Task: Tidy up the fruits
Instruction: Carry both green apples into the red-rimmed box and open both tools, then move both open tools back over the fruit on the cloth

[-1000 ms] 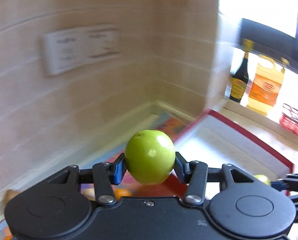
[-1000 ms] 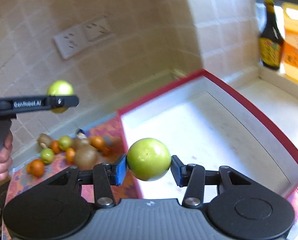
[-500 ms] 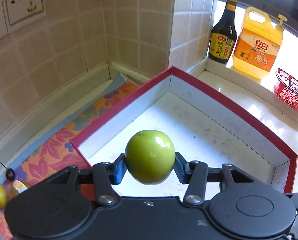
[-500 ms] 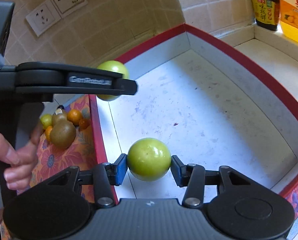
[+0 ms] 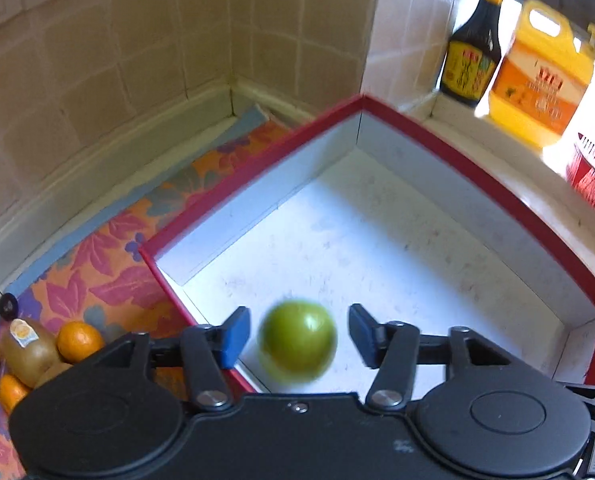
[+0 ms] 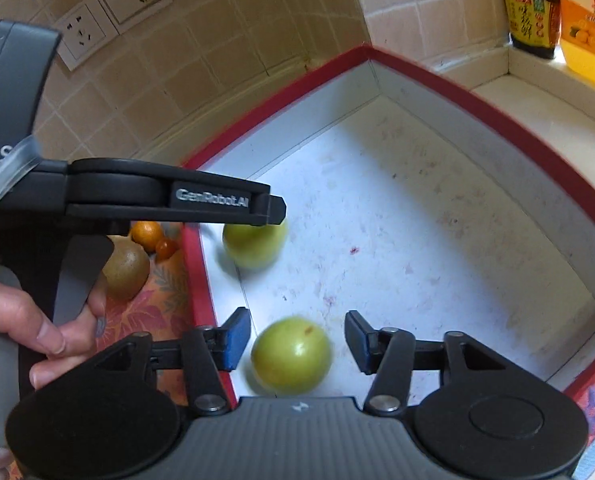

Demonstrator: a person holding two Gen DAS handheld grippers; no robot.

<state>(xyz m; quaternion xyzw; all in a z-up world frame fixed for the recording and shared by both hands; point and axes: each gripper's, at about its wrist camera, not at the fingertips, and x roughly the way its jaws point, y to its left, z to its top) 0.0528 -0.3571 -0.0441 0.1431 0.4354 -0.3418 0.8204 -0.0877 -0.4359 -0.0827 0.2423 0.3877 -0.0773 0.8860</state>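
Observation:
My left gripper (image 5: pixel 297 338) is open over the near left corner of a red-rimmed white tray (image 5: pixel 449 156). A green apple (image 5: pixel 297 340) is blurred between its jaws, free of both pads. My right gripper (image 6: pixel 297 340) is also open, with a second green apple (image 6: pixel 291 356) loose between its jaws above the tray floor (image 6: pixel 417 220). In the right wrist view the left gripper's body (image 6: pixel 169 200) shows at left, with the first apple (image 6: pixel 255 242) just below it inside the tray.
Kiwis (image 5: pixel 27 350) and oranges (image 5: pixel 79 340) lie on a floral mat (image 5: pixel 109 264) left of the tray. A dark sauce bottle (image 5: pixel 473 56), a yellow jug (image 5: pixel 541 76) and a red basket (image 5: pixel 593 176) stand on the sill. Tiled walls enclose the corner.
Both grippers have opened and let go of their green apples, which are dropping into the tray. Both grippers have lowered closer to the tray.

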